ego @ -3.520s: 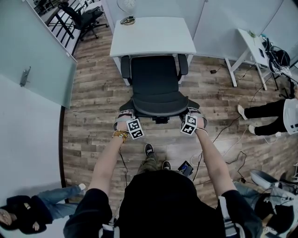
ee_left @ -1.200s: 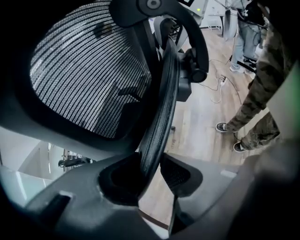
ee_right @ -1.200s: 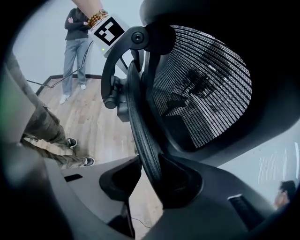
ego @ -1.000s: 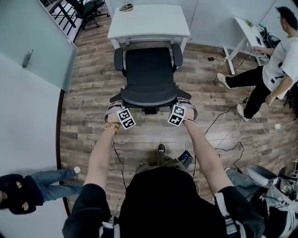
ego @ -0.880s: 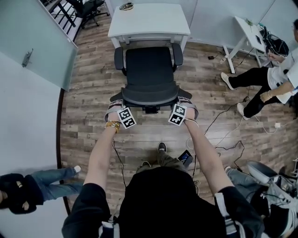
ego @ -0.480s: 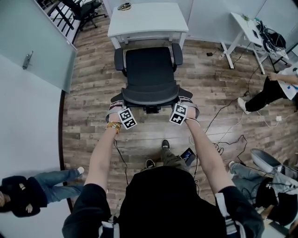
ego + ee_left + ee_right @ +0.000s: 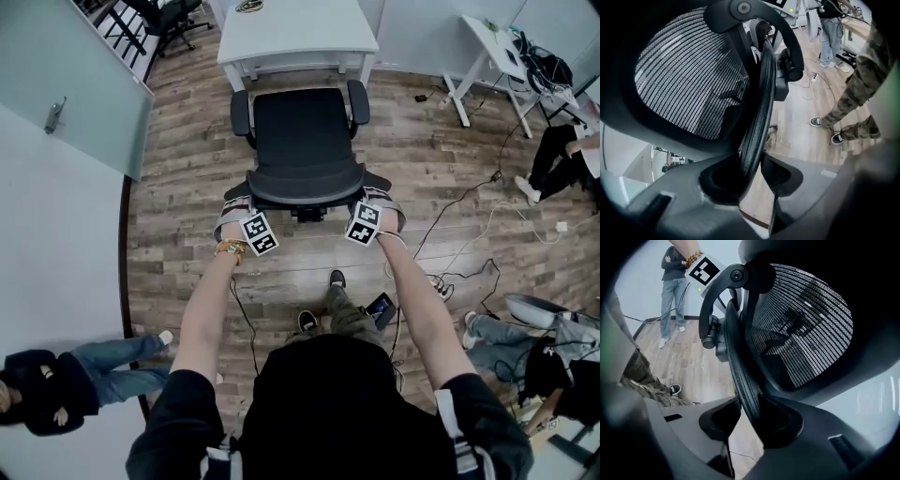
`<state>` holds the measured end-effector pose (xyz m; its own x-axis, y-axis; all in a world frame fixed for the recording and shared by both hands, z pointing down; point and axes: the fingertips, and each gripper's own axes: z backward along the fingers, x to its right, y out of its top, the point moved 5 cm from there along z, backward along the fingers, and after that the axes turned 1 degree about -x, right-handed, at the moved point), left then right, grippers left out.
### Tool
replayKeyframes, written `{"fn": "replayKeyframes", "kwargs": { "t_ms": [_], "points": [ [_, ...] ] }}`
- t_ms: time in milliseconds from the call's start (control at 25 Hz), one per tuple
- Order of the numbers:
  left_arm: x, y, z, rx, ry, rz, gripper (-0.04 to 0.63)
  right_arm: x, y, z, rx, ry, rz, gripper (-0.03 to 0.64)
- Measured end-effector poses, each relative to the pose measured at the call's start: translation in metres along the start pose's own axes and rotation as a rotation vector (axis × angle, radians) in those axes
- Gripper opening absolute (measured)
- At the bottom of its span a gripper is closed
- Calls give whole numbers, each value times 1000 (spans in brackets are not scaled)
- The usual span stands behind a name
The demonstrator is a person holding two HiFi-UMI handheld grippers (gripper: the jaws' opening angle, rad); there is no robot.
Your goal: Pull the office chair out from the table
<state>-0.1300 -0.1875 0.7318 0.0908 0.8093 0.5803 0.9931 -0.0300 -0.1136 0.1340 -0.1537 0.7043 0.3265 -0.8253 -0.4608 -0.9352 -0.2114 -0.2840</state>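
A black office chair [image 7: 302,127] with a mesh backrest stands just clear of the white table [image 7: 298,33], its seat facing the table. My left gripper [image 7: 240,211] grips the left side of the backrest rim [image 7: 761,103]. In the left gripper view my left gripper [image 7: 752,176] has the rim between its pads. Its jaws have just been opening slightly, with the pads still touching the rim. My right gripper [image 7: 380,208] holds the right side of the backrest. In the right gripper view my right gripper [image 7: 750,420] clamps the rim [image 7: 738,357].
Cables and a power strip [image 7: 441,281] lie on the wood floor at the right, with a phone [image 7: 380,307] near my feet. A second white table [image 7: 487,47] stands at the back right. People stand at the lower left [image 7: 56,394] and the right edge [image 7: 562,159]. A glass partition [image 7: 66,84] runs along the left.
The chair has rolled back from the table toward me and the gap at the table's edge has widened. Both grippers have stayed on the backrest. The person at the right has shifted about.
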Motion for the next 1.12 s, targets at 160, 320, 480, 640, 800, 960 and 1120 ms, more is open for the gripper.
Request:
{"fn": "replayKeyframes", "kwargs": {
  "t_ms": [160,320,480,640,800,960,1120],
  "points": [
    [9,-4,7,0,-4,-3,148,-12,1,7,3,-4,-6,121],
    [16,-11,13,-2,-3,-7,149,-24,5,13,8,-11,-10,123],
    [26,-18,19,-3,-3,-10,150,-38,7,15,1,-15,-8,121],
    [35,-22,26,2,1,-13,150,-51,6,18,-11,-7,-18,123],
    [44,-25,33,5,5,-15,150,-60,9,27,-6,-12,-17,123],
    [53,-27,39,1,1,-18,150,-71,8,33,-3,-16,-21,123],
    [61,-32,45,6,8,-16,150,-81,10,38,-5,-18,-24,123]
  ]
}}
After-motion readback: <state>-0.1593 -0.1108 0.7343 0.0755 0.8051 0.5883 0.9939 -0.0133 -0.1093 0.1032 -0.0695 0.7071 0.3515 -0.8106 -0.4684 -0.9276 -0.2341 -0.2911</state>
